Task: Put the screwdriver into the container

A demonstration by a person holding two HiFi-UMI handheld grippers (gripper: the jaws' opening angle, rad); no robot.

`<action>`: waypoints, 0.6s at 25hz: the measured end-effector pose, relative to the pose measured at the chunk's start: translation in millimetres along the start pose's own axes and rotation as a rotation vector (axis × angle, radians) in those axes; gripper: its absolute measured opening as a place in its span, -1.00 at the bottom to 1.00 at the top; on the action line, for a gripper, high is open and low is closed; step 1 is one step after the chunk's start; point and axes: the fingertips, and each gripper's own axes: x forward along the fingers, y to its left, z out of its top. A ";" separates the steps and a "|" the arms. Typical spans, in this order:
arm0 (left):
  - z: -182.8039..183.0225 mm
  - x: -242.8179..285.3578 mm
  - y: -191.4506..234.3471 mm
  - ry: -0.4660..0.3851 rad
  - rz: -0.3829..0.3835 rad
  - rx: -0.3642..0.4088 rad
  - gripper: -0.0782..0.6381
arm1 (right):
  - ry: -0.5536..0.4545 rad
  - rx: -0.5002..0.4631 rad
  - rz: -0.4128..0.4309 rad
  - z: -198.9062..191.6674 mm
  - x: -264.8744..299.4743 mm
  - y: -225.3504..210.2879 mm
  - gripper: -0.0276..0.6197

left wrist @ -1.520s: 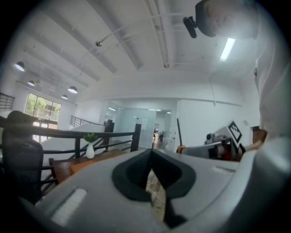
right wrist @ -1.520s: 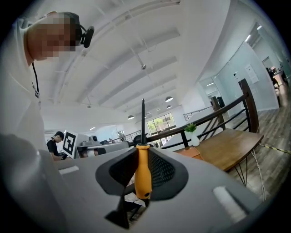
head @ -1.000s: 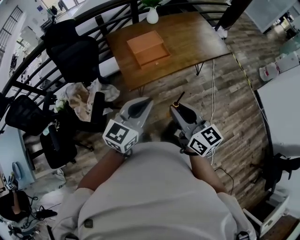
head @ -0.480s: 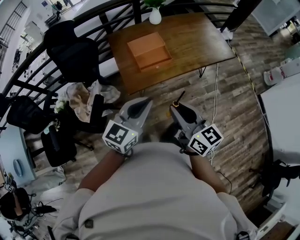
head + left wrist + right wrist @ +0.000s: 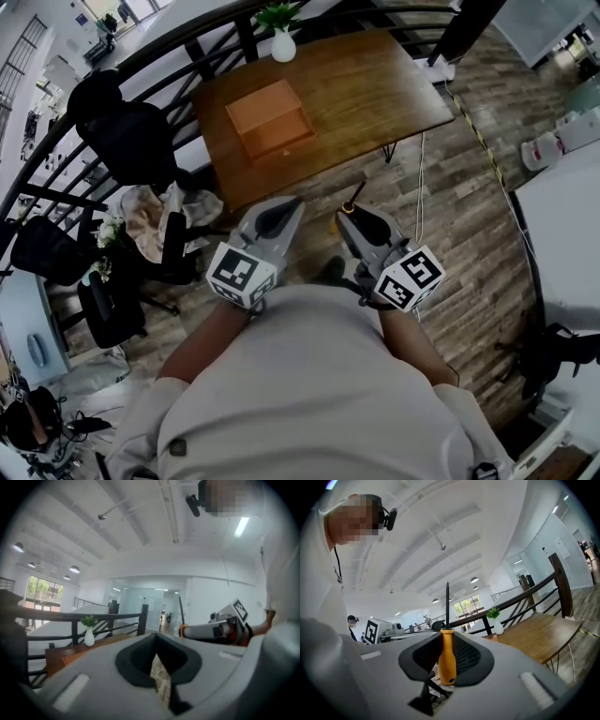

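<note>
Orange-handled screwdriver sits pinched in the right gripper. Its jaws are part-way apart and clamp the handle from both sides. In the right gripper view the handle stands upright between the black pads, butt end down in the jaw hollow. The thin black shaft sticks straight up past the jaw tips.

In the head view the shaft pokes out ahead of the right gripper's tips, angled slightly right.

Handle is smooth, glossy and rounded at the butt, with a flat collar where the shaft starts. I can't read any print on it.

Left gripper sits just beside the right one, on its left. Its jaws are pressed together at the tips, with nothing between the pads.

Each gripper's marker cube carries black-and-white square patterns: right cube, left cube. They hold no letters.

Container is an orange-brown open box well ahead of both grippers and a bit left of the right one. It sits on a wooden table, well apart from the screwdriver.

White vase with a green plant stands at the table's far edge, beyond the container. Plank floor lies between the grippers and the table. Black office chair is off to the left gripper's left.
</note>
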 end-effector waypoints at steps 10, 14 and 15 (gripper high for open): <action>10.3 102.8 -45.2 0.005 -0.027 0.030 -0.77 | -0.004 -0.016 -0.005 35.5 -53.4 -80.2 -0.68; 5.5 123.9 -43.1 0.019 -0.025 0.029 -0.77 | 0.003 0.009 -0.006 33.1 -55.1 -101.8 -0.68; 4.6 128.7 -42.1 0.024 -0.026 0.028 -0.77 | 0.003 0.013 -0.005 34.1 -53.6 -106.4 -0.68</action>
